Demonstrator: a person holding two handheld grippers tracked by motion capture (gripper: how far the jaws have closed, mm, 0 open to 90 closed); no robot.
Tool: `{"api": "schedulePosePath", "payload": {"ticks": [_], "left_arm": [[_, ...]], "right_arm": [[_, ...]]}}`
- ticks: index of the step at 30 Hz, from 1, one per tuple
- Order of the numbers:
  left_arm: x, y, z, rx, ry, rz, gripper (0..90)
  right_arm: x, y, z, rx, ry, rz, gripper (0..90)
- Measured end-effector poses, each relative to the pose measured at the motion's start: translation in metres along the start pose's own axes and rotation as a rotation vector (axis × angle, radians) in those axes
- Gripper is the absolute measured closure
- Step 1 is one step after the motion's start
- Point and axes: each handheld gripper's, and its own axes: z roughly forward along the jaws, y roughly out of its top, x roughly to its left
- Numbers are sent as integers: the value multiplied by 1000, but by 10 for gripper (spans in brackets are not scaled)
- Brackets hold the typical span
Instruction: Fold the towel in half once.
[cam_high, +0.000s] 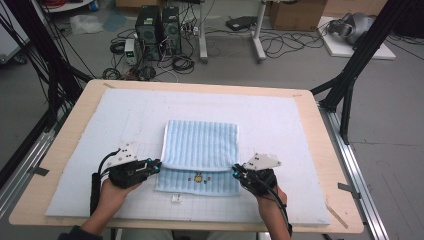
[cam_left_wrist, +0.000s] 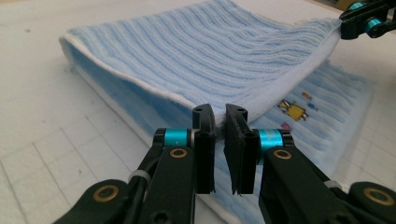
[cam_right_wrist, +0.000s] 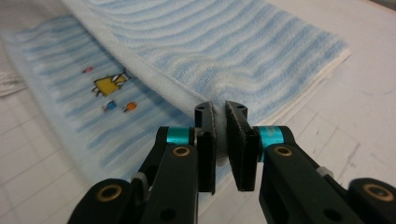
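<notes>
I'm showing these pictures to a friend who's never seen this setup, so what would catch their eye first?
Probably the blue striped towel in the middle of the white mat, partly folded over itself. The left gripper and the right gripper each pinch a near corner of its upper layer. Below that raised edge, a small yellow embroidered figure shows on the lower layer.

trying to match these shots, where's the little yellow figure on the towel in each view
High view: yellow figure on the lower towel layer, between both tongs.
Left gripper view: right of centre, under the lifted edge.
Right gripper view: upper left.
Shared landmark: the folded edge both tongs pinch.
</notes>
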Motion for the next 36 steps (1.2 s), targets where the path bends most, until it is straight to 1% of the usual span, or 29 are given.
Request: {"api": "schedulePosePath", "payload": {"ticks": [2,4,7,11,14,16,18,19,20,21,22,24,25,26,28,29,30,31,36], "left_arm": [[-5,-5,-2,14,-5,4,817],[-9,-9,-5,26,-14,-9,817],[-13,-14,-10,41,-25,-14,817],[-18,-20,-17,56,-39,-13,817],[-23,-24,-18,79,-52,-1,817],[-25,-27,-18,93,-62,-7,815],[-26,-29,-18,112,-85,-12,792],[-26,-29,-18,118,-82,-18,759],[-25,-29,-18,130,-71,-33,676],[-23,-28,-18,118,-52,-50,593],[-21,-27,-20,105,-43,-52,557],[-16,-22,-22,70,-23,-62,549],[-13,-20,-23,54,-18,-68,544],[-9,-18,-23,42,-14,-79,544],[-3,-13,-23,16,-3,-91,542],[0,-11,-23,9,1,-98,542],[2,-9,-22,5,6,-98,542],[4,-7,-21,2,7,-98,542],[11,1,-10,-1,6,-105,544]], "right_arm": [[5,-3,-3,11,-1,-4,826],[9,-6,-7,14,5,-8,826],[18,-10,-14,20,14,-8,826],[28,-16,-20,32,24,-25,825],[33,-20,-22,51,26,-31,826],[35,-23,-22,63,30,-30,825],[37,-25,-23,79,28,-35,823],[38,-27,-24,86,24,-42,795],[39,-28,-24,99,20,-43,727],[40,-29,-24,109,13,-26,667],[38,-30,-24,104,5,-6,649],[35,-30,-26,80,-3,14,622],[33,-29,-26,63,-14,20,620],[31,-27,-25,53,-18,34,620],[27,-25,-21,30,-21,44,633],[26,-23,-17,24,-15,42,638],[25,-22,-14,20,-6,47,643],[25,-21,-9,24,2,41,647],[25,-18,9,60,57,34,662]]}}
